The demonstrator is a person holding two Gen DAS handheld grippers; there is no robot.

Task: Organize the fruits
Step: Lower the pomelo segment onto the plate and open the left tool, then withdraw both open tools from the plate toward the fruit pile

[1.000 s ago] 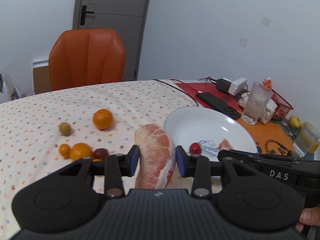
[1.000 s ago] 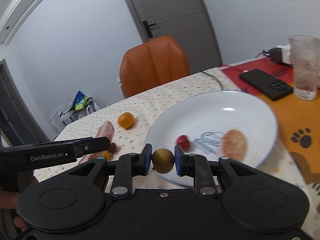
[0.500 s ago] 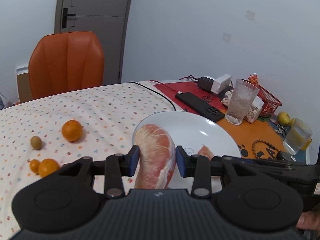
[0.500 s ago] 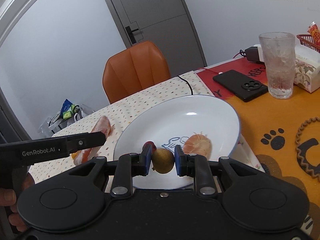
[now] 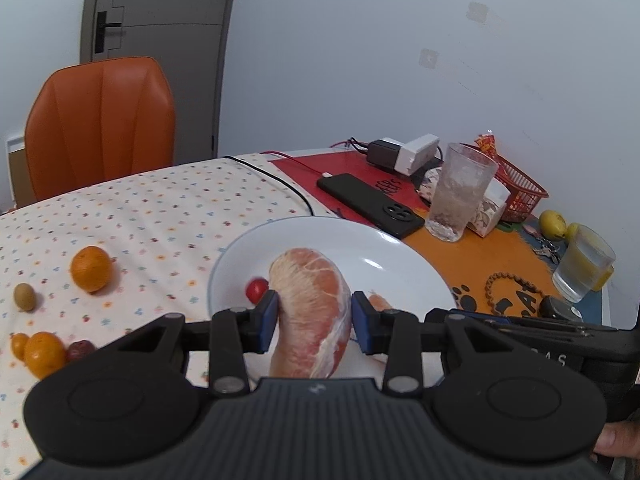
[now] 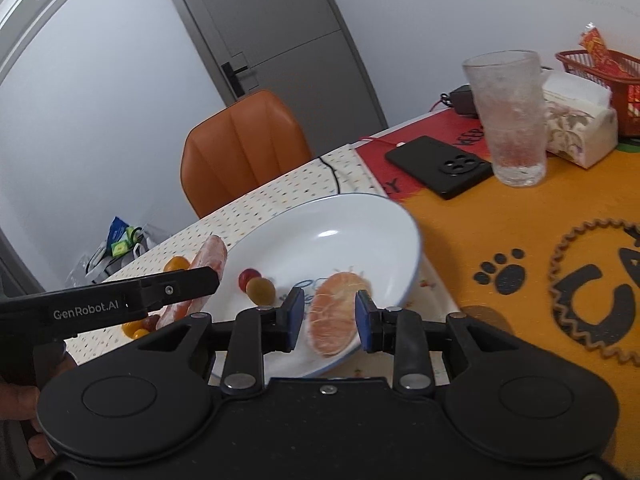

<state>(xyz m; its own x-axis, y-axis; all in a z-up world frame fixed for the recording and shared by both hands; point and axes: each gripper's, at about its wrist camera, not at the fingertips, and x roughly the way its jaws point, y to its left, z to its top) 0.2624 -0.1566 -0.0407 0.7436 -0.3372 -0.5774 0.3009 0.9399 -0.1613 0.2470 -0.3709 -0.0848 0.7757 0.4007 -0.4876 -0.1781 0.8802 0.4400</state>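
Where plate (image 6: 404, 240) ends, bare mat (image 6: 500, 224).

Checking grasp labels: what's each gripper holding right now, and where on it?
Left gripper: shut on the peeled pomelo wedge, pads on its broad sides. Right gripper: nothing; jaws just opened, the small green fruit dropped clear above the plate.

We see our left gripper (image 5: 314, 316) as a matte black rig: a ribbed dark grey block at the base, two rounded black housings with shallow circular recesses on either side, and two black linkage arms, each pinned by a silver rivet. Its fingers (image 5: 267, 322) end in blue pads. Our right gripper (image 6: 325, 318) has the same build: blue pads, silver rivets, a small silver screw at the centre of its base. From this side view, the left gripper's long black side bar carries white "GenRobot.AI" lettering and a small screw. Fingertips of our hands show at the frame edges.
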